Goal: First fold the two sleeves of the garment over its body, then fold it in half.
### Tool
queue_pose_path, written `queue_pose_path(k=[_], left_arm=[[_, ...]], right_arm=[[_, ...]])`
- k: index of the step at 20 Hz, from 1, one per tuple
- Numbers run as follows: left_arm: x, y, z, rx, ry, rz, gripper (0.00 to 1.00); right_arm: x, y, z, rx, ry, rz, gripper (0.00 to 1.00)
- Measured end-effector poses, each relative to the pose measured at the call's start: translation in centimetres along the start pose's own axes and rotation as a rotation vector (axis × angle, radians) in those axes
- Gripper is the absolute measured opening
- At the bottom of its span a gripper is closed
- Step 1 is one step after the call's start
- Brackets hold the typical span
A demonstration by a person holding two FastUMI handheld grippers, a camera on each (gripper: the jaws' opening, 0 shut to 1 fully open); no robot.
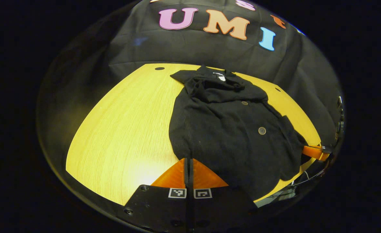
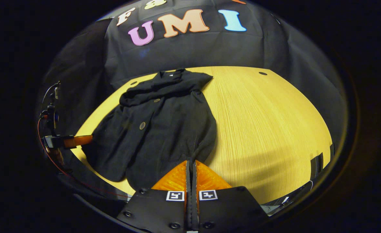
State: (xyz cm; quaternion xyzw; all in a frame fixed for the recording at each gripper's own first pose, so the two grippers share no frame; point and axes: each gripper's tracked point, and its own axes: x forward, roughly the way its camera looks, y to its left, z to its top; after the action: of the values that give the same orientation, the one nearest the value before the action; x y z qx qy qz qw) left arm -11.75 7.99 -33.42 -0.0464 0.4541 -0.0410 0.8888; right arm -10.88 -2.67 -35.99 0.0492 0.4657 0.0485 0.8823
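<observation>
Two tools appear closed, each at bottom centre of its own view, left tool point(image 1: 188, 161) and right tool point(image 2: 191, 163), gripping nothing visible. Black garment point(image 1: 229, 129) lies centre-right on the worktop point(image 1: 129, 129); sleeves look folded inward, perhaps; halving remains.

The garment point(image 1: 229, 129) lies flat on the table point(image 1: 125, 129), its collar point(image 1: 221, 77) at twelve o'clock toward the booth wall point(image 1: 210, 51), its hem at six o'clock by the near edge. In the left gripper view the left gripper point(image 1: 188, 161) sits at six o'clock at the hem's corner, bare tabletop runs to nine o'clock, and the right gripper point(image 1: 315, 152) meets the hem at four o'clock.
</observation>
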Motion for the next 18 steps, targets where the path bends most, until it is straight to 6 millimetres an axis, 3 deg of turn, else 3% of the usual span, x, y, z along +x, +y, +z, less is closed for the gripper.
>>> queue_pose_path(k=[1, 4, 6, 10, 16, 17, 18], left_arm=[[-0.6, -0.5, 2.6, -0.004, -0.048, -0.004, 0.0], [-2.2, -1.6, 8.9, 0.018, -0.184, -0.011, 0.0], [-1.7, -2.2, 12.5, 0.077, -0.209, -0.01, 0.0], [-1.1, -2.7, 14.9, 0.074, -0.239, -0.031, 0.0], [0.8, -1.7, 19.7, 0.033, -0.289, -0.043, 0.0], [1.5, -1.1, 21.9, 0.042, -0.31, -0.034, 0.0], [1.8, -0.8, 22.5, 0.042, -0.318, -0.03, 0.0]], right_arm=[[-0.6, 0.5, 2.6, -0.005, -0.062, 0.023, 0.02], [-1.2, 1.0, 6.3, -0.008, -0.136, 0.045, 0.02], [-1.7, 1.5, 10.2, -0.004, -0.225, 0.06, 0.02], [-1.5, 1.8, 14.2, 0.015, -0.303, 0.055, 0.02], [-0.6, 3.1, 20.7, -0.021, -0.362, 0.064, 0.02], [-0.1, 3.8, 22.8, -0.023, -0.384, 0.078, 0.05], [0.2, 4.0, 23.7, -0.026, -0.393, 0.08, 0.02]])
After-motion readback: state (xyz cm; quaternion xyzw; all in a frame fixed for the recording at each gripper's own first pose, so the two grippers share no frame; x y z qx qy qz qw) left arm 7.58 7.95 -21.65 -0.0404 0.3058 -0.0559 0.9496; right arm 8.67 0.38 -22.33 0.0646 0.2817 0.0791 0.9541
